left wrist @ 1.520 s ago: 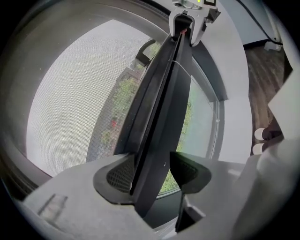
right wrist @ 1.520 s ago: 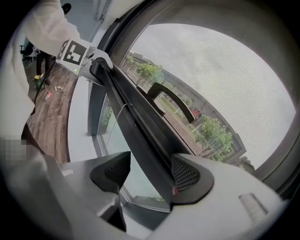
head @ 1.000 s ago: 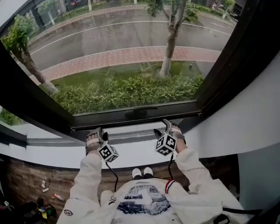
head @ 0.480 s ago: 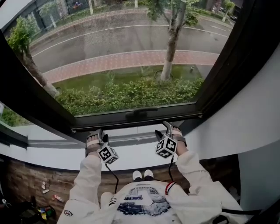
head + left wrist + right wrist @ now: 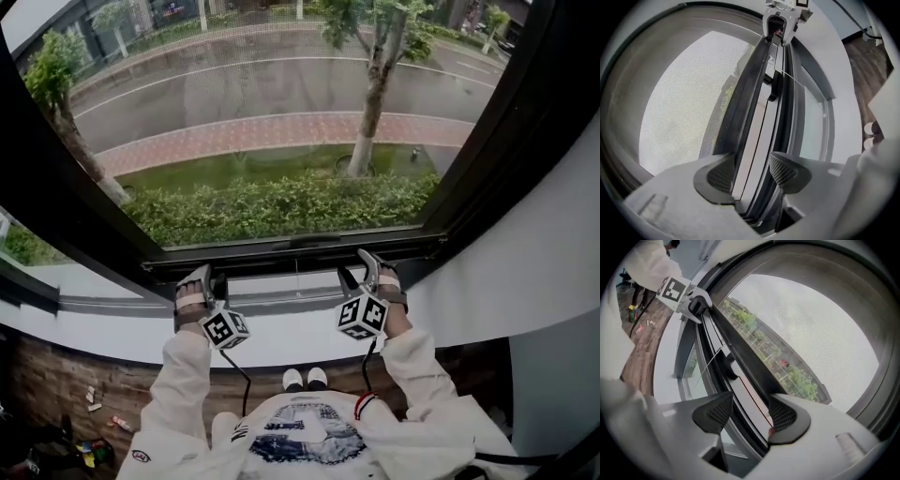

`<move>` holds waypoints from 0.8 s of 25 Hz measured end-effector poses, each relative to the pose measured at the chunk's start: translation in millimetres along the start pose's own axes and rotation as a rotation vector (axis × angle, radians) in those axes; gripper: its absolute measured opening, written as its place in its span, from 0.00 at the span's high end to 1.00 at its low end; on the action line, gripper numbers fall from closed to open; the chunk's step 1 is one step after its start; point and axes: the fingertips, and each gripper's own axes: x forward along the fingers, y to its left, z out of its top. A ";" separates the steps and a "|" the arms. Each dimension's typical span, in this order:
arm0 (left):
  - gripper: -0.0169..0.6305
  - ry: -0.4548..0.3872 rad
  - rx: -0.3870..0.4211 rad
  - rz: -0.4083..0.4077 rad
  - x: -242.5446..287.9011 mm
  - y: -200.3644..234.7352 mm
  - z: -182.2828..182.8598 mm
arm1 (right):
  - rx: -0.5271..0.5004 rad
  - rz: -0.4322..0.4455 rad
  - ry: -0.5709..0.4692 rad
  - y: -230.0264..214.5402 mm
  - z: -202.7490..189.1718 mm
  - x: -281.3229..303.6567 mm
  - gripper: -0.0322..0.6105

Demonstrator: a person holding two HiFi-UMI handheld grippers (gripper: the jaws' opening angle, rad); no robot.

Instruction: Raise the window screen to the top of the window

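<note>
Window screen [image 5: 281, 112]: fine grey mesh stretched flat across the whole opening in front of me, upright, see-through; road, trees and hedge show through it. Its bottom bar [image 5: 234, 253] is dark and straight, running level from side to side. It sits low, near the foot of the window frame [image 5: 487, 159], just above the sill [image 5: 281, 337]. A small dark handle [image 5: 314, 241] sits mid-bar.

tree [image 5: 373, 112] — hedge [image 5: 281, 206] — brick path [image 5: 234, 141]

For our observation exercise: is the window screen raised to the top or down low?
Low: the screen spans the window, and its bottom bar sits just above the sill.
</note>
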 end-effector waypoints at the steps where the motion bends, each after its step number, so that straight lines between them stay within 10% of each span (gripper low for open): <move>1: 0.61 -0.006 -0.001 0.017 -3.5 7.3 1.7 | -0.014 -0.025 -0.008 -6.3 5.4 -4.5 0.57; 20: 0.61 -0.105 -0.054 0.239 -48.4 117.1 32.8 | 0.047 -0.208 -0.163 -100.7 75.6 -61.3 0.60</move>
